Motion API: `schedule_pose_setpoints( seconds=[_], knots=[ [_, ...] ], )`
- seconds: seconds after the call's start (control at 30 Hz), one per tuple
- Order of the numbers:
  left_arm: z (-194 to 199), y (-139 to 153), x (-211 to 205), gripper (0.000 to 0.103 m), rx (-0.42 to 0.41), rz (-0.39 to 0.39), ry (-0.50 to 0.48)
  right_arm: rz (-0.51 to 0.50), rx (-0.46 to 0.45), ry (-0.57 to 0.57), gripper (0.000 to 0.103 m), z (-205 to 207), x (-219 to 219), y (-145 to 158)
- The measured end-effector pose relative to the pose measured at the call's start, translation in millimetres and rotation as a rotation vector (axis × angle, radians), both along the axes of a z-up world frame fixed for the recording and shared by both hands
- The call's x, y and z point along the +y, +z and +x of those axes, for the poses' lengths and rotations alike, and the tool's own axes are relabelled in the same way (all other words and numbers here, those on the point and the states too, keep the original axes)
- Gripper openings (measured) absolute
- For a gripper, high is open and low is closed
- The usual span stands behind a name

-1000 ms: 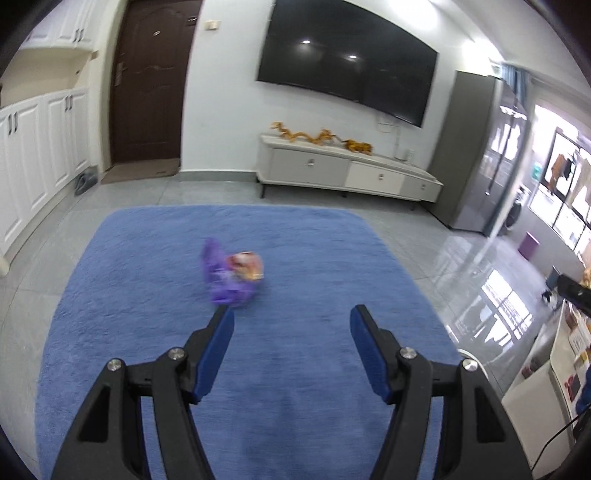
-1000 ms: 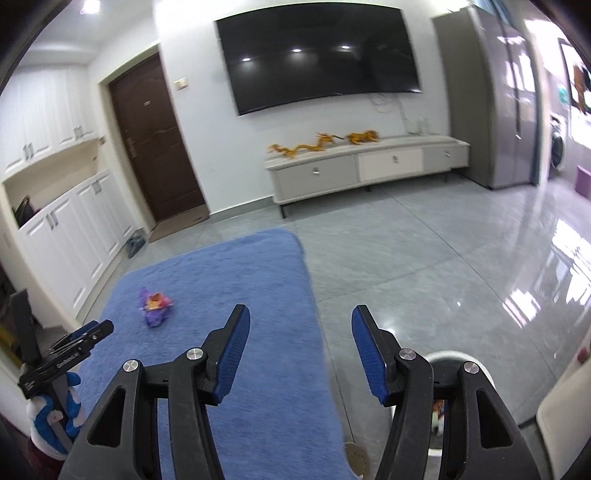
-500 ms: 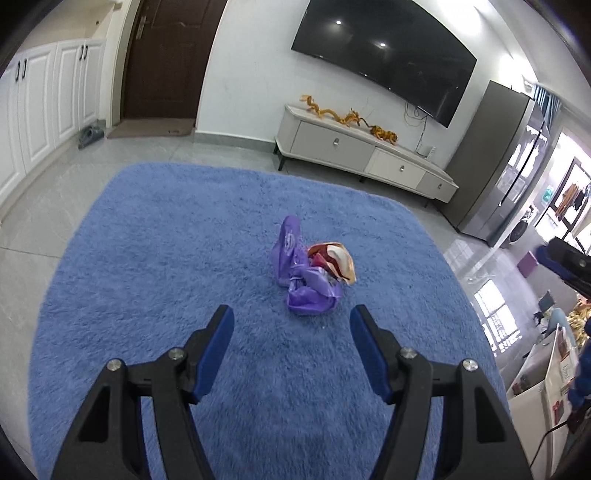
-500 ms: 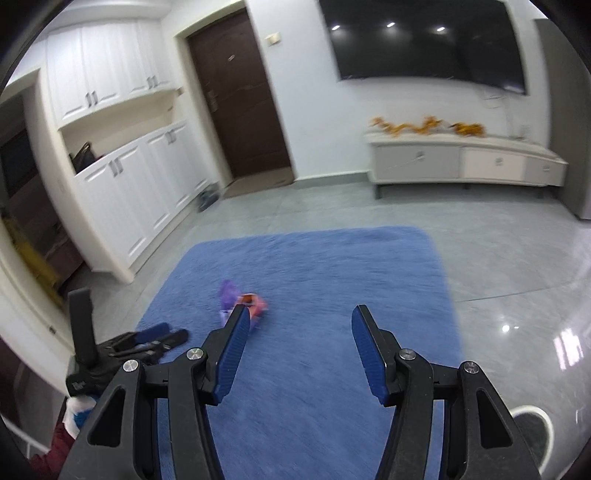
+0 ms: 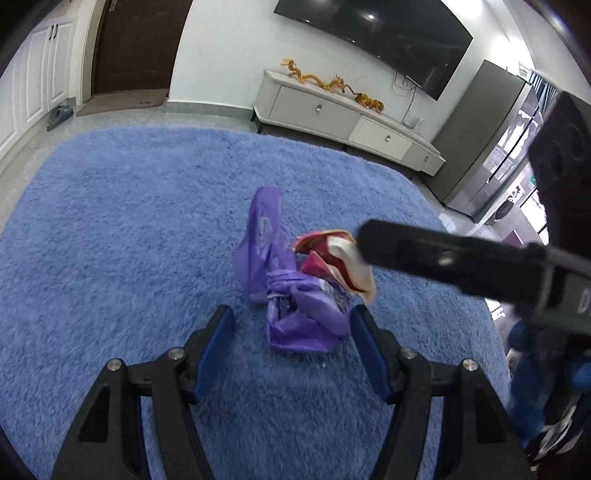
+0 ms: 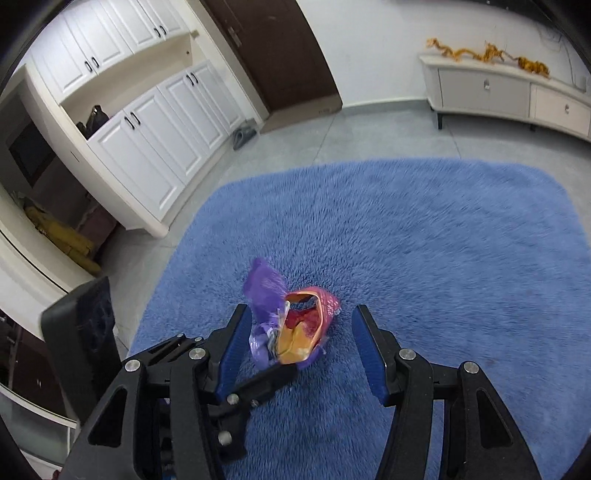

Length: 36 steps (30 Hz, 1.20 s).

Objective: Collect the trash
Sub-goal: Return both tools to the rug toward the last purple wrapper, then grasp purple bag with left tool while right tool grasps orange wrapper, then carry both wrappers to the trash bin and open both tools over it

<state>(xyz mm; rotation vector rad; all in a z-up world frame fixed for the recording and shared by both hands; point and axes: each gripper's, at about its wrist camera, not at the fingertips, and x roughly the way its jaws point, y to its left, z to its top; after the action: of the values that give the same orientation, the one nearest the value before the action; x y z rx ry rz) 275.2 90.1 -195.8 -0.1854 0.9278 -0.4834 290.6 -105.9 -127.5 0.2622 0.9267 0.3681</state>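
two pieces of trash lay touching in one heap on the blue rug (image 5: 110, 229): one crumpled purple wrapper (image 5: 295, 295) and one red-orange snack bag (image 5: 332, 258). the left gripper (image 5: 291, 347) had its jaws wide apart with the purple wrapper just ahead between the two blue pads, holding nothing, and the right gripper (image 6: 295, 343) was equally spread, low over the red-orange bag, its left finger close beside the purple wrapper, though contact was hard to tell through the blur. behind stood one tv cabinet (image 5: 332, 114), one dark door (image 6: 273, 48), one black tv (image 5: 369, 33).
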Motion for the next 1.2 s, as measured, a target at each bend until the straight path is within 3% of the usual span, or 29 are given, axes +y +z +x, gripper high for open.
schedule_pose_setpoints(
  seconds=[0.2, 0.4, 0.63, 0.9, 1.2],
  knots=[
    [10, -3, -9, 0.064, -0.018, 0.006, 0.005, 0.117, 0.081, 0.001, 0.041, 27, -2, -30],
    [16, -5, -3, 0.063, -0.016, -0.036, 0.025, 0.138, 0.078, 0.005, 0.038, 38, -6, -35],
    [4, -4, 4, 0.041, -0.033, -0.033, 0.038, 0.251, 0.057, -0.026, 0.028, 25, -36, -34],
    [-34, 16, 4, 0.038, -0.107, 0.000, 0.062, 0.327, -0.007, -0.062, 0.026, -23, -70, -14],
    [-104, 56, -13, 0.038, -0.204, 0.064, 0.057, 0.403, -0.126, -0.084, 0.025, -118, -110, 20]
  ],
)
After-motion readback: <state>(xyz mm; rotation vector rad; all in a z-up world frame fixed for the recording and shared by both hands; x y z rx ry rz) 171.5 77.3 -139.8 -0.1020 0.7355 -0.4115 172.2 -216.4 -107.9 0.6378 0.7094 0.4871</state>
